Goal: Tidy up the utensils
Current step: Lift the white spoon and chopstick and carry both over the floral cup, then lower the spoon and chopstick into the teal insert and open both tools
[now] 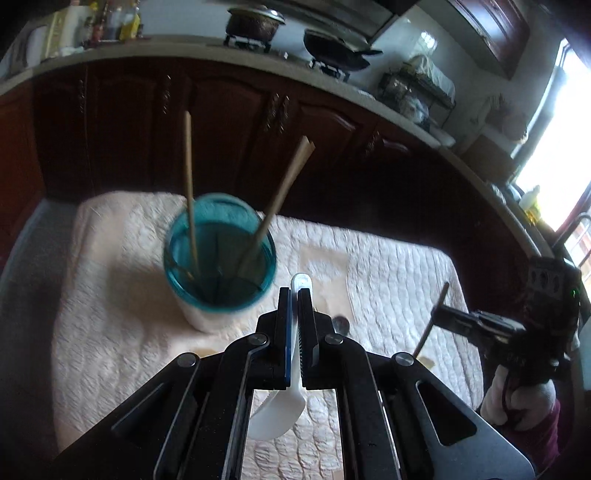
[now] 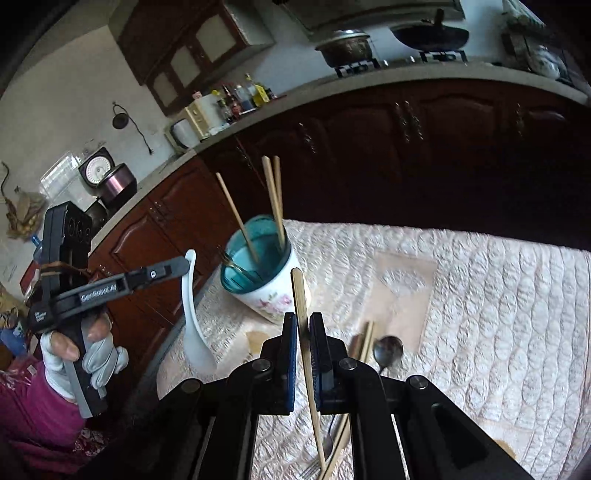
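A pale quilted cloth (image 1: 388,266) covers the work surface, with a smooth beige patch (image 2: 402,291) in its middle. Behind it run dark red-brown cabinets (image 1: 229,122) under a light counter (image 1: 207,50) that carries a lidded pot (image 1: 255,22) and a dark wok (image 1: 336,46) on burners, with bottles (image 2: 240,96) further along.

On the cloth stands a cup (image 1: 221,251) with a teal inside and a white flowered outside, and chopsticks (image 1: 190,184) lean in it.

The left gripper (image 1: 294,295) has its fingers pinching the handle of a white plastic spoon (image 1: 280,410), near the cup's rim; the bowl hangs down beneath them. The right gripper (image 2: 303,321) pinches a single bamboo chopstick (image 2: 304,332), held roughly upright above the cloth, near the cup.

The left wrist view shows two chopsticks in the cup and a window (image 1: 554,166) bright at the far right. It also catches the right gripper from the side with its stick held aslant.

The right wrist view shows three chopsticks in the cup, the flower print on its side, and a rice cooker (image 2: 110,177) on the counter's far end. It also shows more chopsticks (image 2: 365,343), a metal spoon (image 2: 388,349) and a fork (image 2: 325,443) lying on the cloth under the fingers, and the gloved left hand (image 2: 85,354) gripping its tool, the white spoon hanging bowl-down off the cloth's edge
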